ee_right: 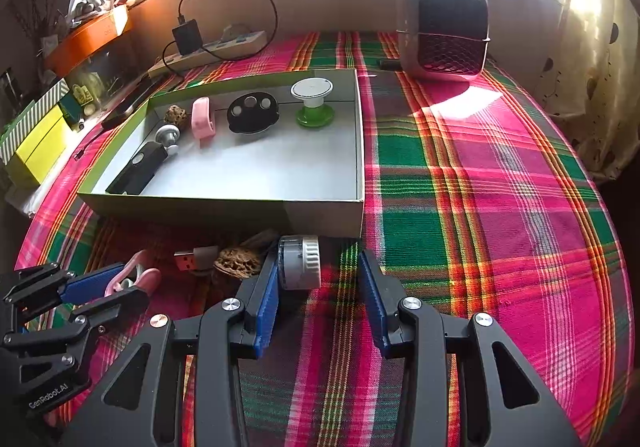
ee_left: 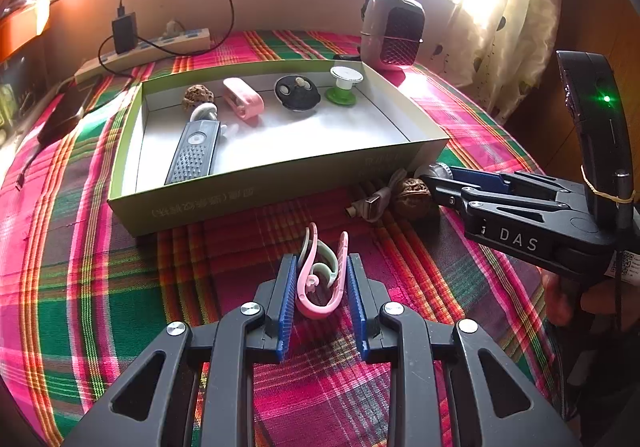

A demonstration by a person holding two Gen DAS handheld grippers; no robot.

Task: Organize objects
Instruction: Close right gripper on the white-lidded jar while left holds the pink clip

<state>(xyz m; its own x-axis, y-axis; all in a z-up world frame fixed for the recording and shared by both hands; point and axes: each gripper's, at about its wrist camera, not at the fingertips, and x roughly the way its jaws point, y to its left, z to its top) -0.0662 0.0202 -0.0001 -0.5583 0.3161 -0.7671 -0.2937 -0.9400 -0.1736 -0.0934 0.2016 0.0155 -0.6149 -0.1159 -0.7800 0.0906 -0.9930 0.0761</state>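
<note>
A: What's in your left gripper [ee_left: 322, 283]?

B: The pink and pale green ear hooks [ee_left: 322, 279]. My jaws are narrow, one blue pad on each side of them, low in the centre of the left view. The hooks rest on the plaid cloth [ee_left: 120, 287], just in front of the box [ee_left: 280, 179].

A: And your right gripper [ee_right: 318, 287]?

B: Spread wide, gripping nothing. A grey and white knob [ee_right: 300, 263] lies on the cloth beside my left-hand pad, at the lower centre of the right view. I can't tell whether they touch.

A: What's near it?

B: A walnut [ee_right: 236, 261] and a USB plug [ee_right: 188, 259], just left of the knob, all close to the box's front wall.

A: What's in the box?

B: A dark remote [ee_left: 194, 153] at the left. Along the back wall, another walnut [ee_left: 198, 97], a pink clip [ee_left: 244, 97], a black disc [ee_left: 296, 91] and a green and white spool [ee_left: 344, 85].

A: Beyond the box?

B: A speaker [ee_right: 444, 29] at the upper right and a power strip [ee_right: 216, 45] at the upper left.
</note>
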